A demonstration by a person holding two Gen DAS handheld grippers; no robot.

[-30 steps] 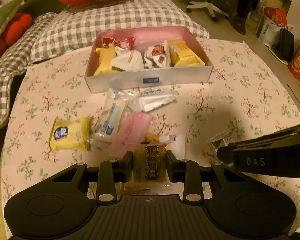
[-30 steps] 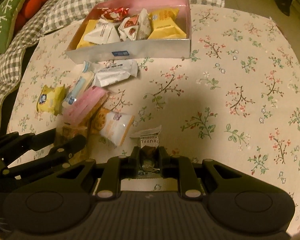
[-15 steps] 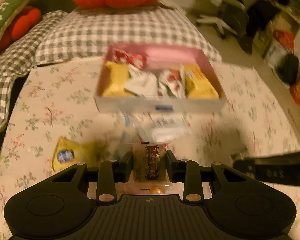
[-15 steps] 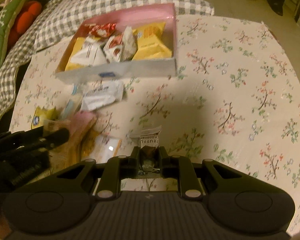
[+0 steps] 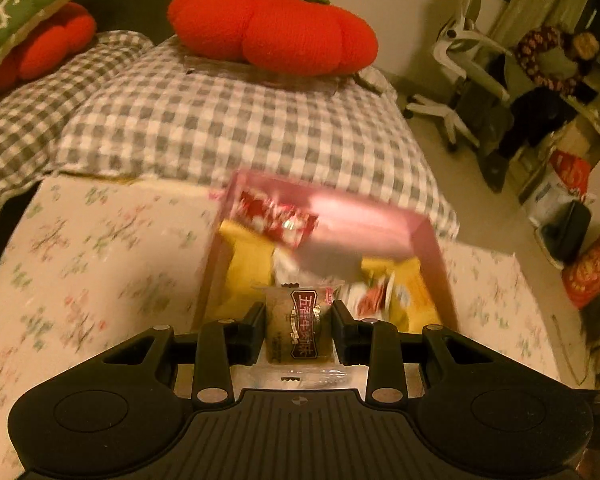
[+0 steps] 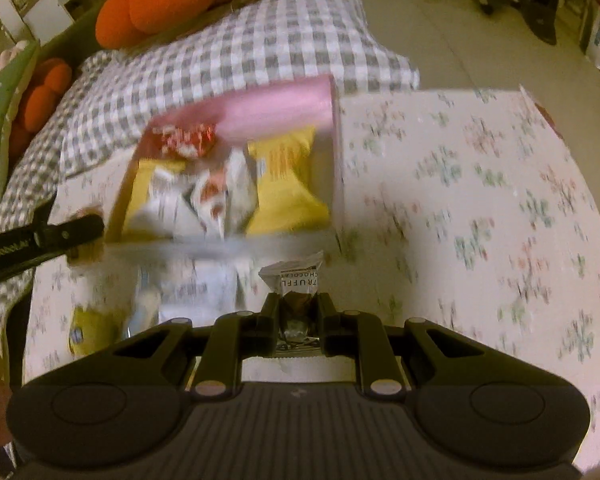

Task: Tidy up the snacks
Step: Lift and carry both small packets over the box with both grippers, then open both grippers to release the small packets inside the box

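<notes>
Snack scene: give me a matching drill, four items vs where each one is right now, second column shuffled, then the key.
Items:
1. brown-label snack
2. truffle chocolate
3. red-and-white wrapper
4. small yellow packet

Places:
A. far corner inside the pink box
B. clamped in the left gripper
C. on the floral tablecloth, outside the box
D. clamped in the right gripper

Pairs: 1-B, 2-D, 3-A, 4-C

A big orange pumpkin pillow (image 5: 274,26) sits on a gray and white checked blanket (image 5: 228,128). A green pillow with a white snowflake (image 5: 8,12) lies on the left. The surface has a flowery cloth (image 6: 480,184). A white office chair (image 5: 460,68) stands on the floor, near some bags (image 5: 568,200).
</notes>
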